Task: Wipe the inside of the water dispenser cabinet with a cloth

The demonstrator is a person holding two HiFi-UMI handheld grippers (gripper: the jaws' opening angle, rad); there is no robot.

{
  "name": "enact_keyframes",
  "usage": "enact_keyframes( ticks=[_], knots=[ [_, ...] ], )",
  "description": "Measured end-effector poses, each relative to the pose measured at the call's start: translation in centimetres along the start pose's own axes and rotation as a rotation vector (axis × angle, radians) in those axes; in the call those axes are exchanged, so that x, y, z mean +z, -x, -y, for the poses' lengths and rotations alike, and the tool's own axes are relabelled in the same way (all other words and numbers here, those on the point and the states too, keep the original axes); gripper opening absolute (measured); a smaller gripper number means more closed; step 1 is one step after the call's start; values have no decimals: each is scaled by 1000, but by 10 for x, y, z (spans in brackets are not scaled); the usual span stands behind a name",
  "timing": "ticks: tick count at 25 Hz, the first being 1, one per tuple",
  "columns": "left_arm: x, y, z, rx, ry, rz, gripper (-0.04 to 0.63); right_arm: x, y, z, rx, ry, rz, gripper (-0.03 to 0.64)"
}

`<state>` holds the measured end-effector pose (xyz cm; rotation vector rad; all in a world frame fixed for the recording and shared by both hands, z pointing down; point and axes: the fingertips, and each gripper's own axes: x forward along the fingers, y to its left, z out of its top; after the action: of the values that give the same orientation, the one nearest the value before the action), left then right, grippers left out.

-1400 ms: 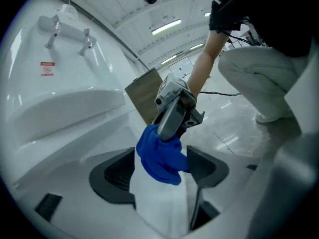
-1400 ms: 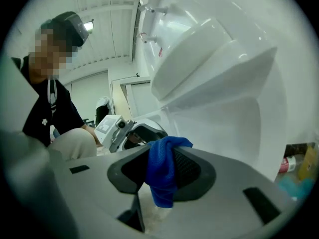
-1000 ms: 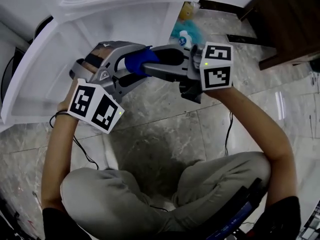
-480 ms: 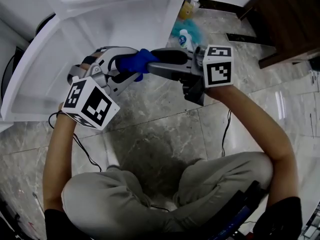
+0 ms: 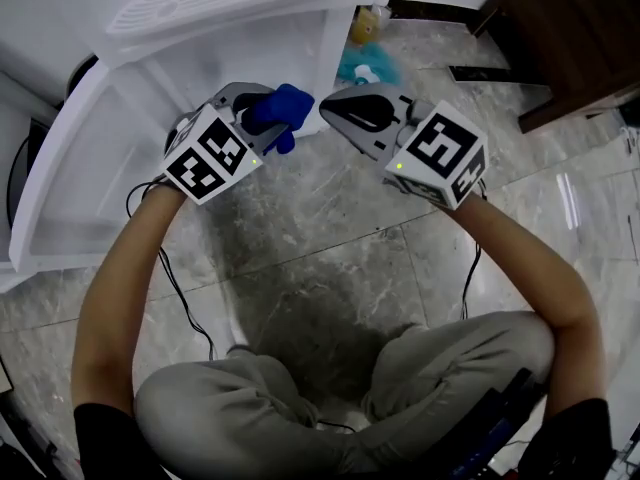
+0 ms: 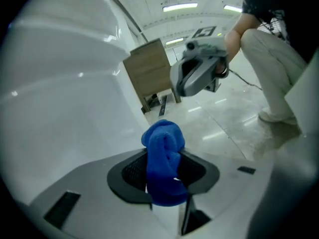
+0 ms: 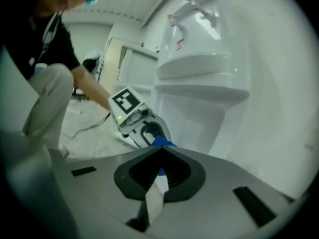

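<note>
A bunched blue cloth (image 5: 284,109) sits pinched between the jaws of my left gripper (image 5: 262,111), which are closing on it in front of the open white water dispenser cabinet (image 5: 205,73). In the left gripper view the cloth (image 6: 162,142) bulges up out of the left gripper (image 6: 165,176). My right gripper (image 5: 327,109) hangs just right of the cloth, shut and empty. The right gripper's (image 7: 160,149) jaw tips meet, and beyond them the left gripper (image 7: 141,127) shows with a corner of the cloth (image 7: 162,143).
The cabinet's white door (image 5: 55,168) swings open to the left. A teal object and a small bottle (image 5: 366,65) lie on the marble floor by the cabinet's right side. Dark wooden furniture (image 5: 570,38) stands at the upper right. Cables (image 5: 178,293) trail beside the person's knees.
The right gripper had the cloth inside the open left jaws. Now the left jaws have closed on it, and the right gripper has let go, shut and drawn away to the right. Both wrists rolled.
</note>
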<state>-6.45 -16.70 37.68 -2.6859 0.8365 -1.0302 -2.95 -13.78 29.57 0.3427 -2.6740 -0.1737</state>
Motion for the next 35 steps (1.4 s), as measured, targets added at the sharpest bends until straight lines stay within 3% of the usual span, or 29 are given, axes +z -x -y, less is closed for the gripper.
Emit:
enact_keyframes(
  ticks=[3,5,7,14,17,23,26,31,35],
  knots=[
    [-36,-32,-31,20,0,-154,152,-7,-8,-13,-21,179,-57,-2],
    [-61,-51,-58,75,16,-264,152,-10,-16,-17,-24,174,-67,-2],
    [-74,-73,-71,110,59,-320,152,-9,-25,-20,-10,130,-60,-2],
    [-88,-141,-87,155,4,-342,152,-19,-38,-25,63,42,-34,-2],
    [-95,-157,-104,165,8,-299,152,-31,-35,-28,81,16,-57,-2],
    [-103,-166,-152,183,115,-299,146,-49,-28,-49,147,47,-127,-2],
    [-98,-163,-144,201,121,-275,136,-53,-28,-54,166,16,-110,-2],
    [-92,-158,-123,112,126,-221,135,-51,-33,-58,193,-98,-55,-2],
    [-100,-168,-148,196,74,-277,137,-48,-30,-61,209,-109,-59,-2]
  ],
)
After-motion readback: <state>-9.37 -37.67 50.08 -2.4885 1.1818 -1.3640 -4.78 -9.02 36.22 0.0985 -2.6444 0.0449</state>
